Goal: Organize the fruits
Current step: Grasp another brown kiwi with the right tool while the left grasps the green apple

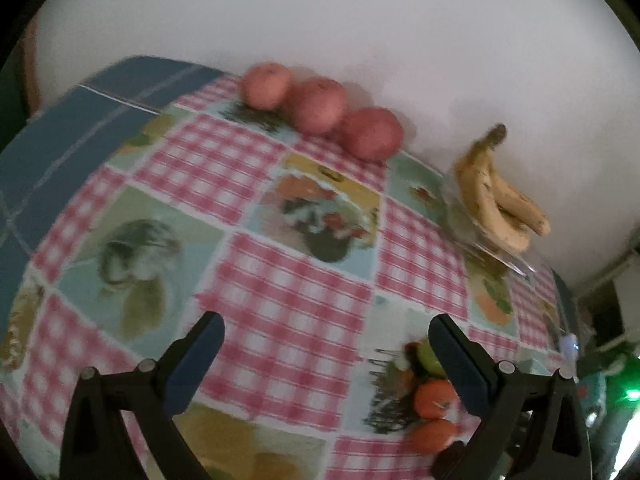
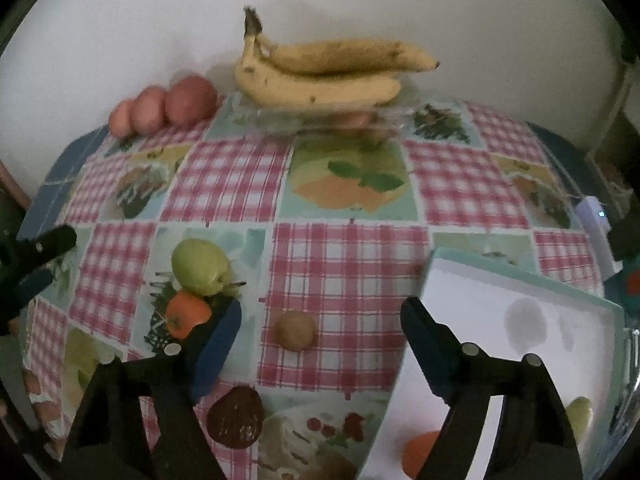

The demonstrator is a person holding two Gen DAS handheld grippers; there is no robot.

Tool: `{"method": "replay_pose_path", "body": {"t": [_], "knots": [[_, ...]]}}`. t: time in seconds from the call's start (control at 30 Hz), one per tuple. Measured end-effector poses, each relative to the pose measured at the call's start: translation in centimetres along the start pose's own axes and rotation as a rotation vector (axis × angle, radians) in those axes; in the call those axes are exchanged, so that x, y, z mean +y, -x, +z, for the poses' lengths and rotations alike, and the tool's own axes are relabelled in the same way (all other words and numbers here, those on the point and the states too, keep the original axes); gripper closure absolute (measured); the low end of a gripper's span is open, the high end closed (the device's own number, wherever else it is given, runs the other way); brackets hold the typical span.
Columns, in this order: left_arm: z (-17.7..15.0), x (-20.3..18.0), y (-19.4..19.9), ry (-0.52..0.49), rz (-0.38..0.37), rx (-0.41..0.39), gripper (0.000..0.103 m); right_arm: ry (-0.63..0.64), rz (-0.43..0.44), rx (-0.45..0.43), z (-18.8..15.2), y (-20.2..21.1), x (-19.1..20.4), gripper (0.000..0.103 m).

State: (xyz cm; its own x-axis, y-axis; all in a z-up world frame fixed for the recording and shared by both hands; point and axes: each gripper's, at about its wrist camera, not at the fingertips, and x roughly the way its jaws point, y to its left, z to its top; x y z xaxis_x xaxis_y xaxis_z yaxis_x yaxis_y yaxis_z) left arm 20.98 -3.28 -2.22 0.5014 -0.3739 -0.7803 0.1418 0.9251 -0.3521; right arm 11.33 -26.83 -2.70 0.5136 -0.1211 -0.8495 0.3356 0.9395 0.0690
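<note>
Both tools empty. Right gripper [image 2: 320, 328] has its jaws apart with nothing between the pads, pitched down over the checked tablecloth [image 2: 344, 248]; the small brown kiwi [image 2: 296, 330] sits on the cloth right in the gap ahead of it, not touched. Left gripper [image 1: 326, 344] is also spread wide and carrying nothing, hovering over bare cloth. Loose fruit near the right tool: green apple [image 2: 200, 266] touching an orange [image 2: 186, 316] just behind the left finger, and a dark brown fruit [image 2: 236, 420] close in at the front, can't tell what it is. White tray [image 2: 500, 320] with a pale green rim sits to the right and already holds an orange piece [image 2: 422, 454] and something greenish low in the corner, partly hidden by the finger. Three red apples [image 1: 320, 106] are lined up by the wall, bananas [image 2: 320, 74] on a clear dish [image 2: 320, 120] at the back. My read: sorting is partway, this is the approach for the kiwi pick. Next move needs a descent centred on the kiwi, pads either side, close gently since it's small and round and may roll, then carry across to the tray. Frames are blurred, so alignment is approximate.
</note>
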Motion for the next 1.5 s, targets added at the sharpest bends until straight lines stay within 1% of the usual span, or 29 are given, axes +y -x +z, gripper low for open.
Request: {"method": "replay_pose_path", "body": {"t": [0.03, 0.07, 0.13, 0.2, 0.3, 0.37, 0.43, 0.47, 0.57, 0.63, 0.7, 0.77, 0.9, 1.0, 1.03, 1.17, 1.2, 1.27, 1.37, 1.43, 1.5], "knots": [[0.0, -0.2, -0.1, 0.001, -0.004, -0.007, 0.0, 0.006, 0.003, 0.011, 0.0, -0.5, 0.1, 0.031], [0.0, -0.3, -0.3, 0.001, -0.003, -0.016, 0.0, 0.013, 0.003, 0.022, -0.1, -0.9, 0.2, 0.037], [0.0, -0.4, -0.7, 0.002, 0.018, -0.024, 0.0, 0.025, -0.001, 0.04, -0.3, -1.5, 0.4, 0.038], [0.1, -0.3, -1.0, 0.011, 0.022, -0.022, 0.0, 0.037, -0.005, 0.056, -0.5, -2.1, 0.4, 0.039], [0.2, -0.5, -1.0, 0.006, 0.03, -0.029, 0.0, 0.043, -0.019, 0.084, -0.9, -2.8, 0.3, 0.047], [0.3, -1.0, -1.0, 0.002, 0.011, -0.029, 0.0, 0.037, -0.015, 0.091, -1.0, -3.1, 0.1, 0.048], [0.2, -1.9, -1.0, -0.009, -0.016, -0.024, 0.0, 0.046, -0.024, 0.09, -1.1, -3.2, 0.1, 0.053], [0.1, -2.3, -1.1, -0.014, -0.027, -0.021, 0.0, 0.047, -0.025, 0.093, -1.2, -3.3, 0.1, 0.058], [-0.4, -3.6, -1.7, -0.029, -0.068, 0.01, 0.001, 0.047, -0.022, 0.092, -1.3, -3.2, -0.1, 0.062], [-0.7, -4.3, -2.3, -0.031, -0.083, 0.032, 0.001, 0.041, -0.02, 0.091, -1.3, -3.2, -0.4, 0.067], [-1.1, -5.1, -2.7, -0.047, -0.094, 0.048, 0.001, 0.038, -0.018, 0.09, -1.3, -3.1, -0.7, 0.074], [-1.5, -5.9, -3.3, -0.069, -0.1, 0.063, 0.002, 0.037, -0.02, 0.089, -1.4, -3.0, -1.0, 0.077], [-2.2, -7.0, -4.1, -0.105, -0.101, 0.088, 0.005, 0.043, -0.003, 0.088, -1.5, -2.9, -1.2, 0.077], [-2.8, -7.9, -4.9, -0.151, -0.083, 0.105, 0.008, 0.056, -0.002, 0.09, -1.7, -2.8, -1.2, 0.077], [-3.0, -8.1, -5.2, -0.161, -0.081, 0.111, 0.01, 0.05, 0.004, 0.089, -1.7, -2.7, -1.3, 0.077], [-3.6, -8.7, -6.0, -0.197, -0.069, 0.134, 0.012, 0.016, 0.032, 0.084, -1.8, -2.6, -2.0, 0.077], [-3.8, -8.9, -6.2, -0.21, -0.063, 0.142, 0.016, 0.013, 0.034, 0.084, -1.8, -2.6, -2.1, 0.077], [-4.1, -9.0, -6.5, -0.228, -0.047, 0.156, 0.018, 0.011, 0.035, 0.083, -1.8, -2.6, -2.1, 0.077], [-4.6, -9.6, -6.7, -0.286, 0.002, 0.145, 0.02, 0.009, 0.038, 0.081, -1.8, -2.6, -2.1, 0.077], [-4.8, -9.7, -6.7, -0.294, 0.008, 0.142, 0.02, 0.007, 0.04, 0.08, -1.8, -2.6, -2.1, 0.077], [-4.7, -9.6, -6.6, -0.285, -0.003, 0.14, 0.023, 0.007, 0.041, 0.079, -1.8, -2.6, -2.2, 0.077]]}}
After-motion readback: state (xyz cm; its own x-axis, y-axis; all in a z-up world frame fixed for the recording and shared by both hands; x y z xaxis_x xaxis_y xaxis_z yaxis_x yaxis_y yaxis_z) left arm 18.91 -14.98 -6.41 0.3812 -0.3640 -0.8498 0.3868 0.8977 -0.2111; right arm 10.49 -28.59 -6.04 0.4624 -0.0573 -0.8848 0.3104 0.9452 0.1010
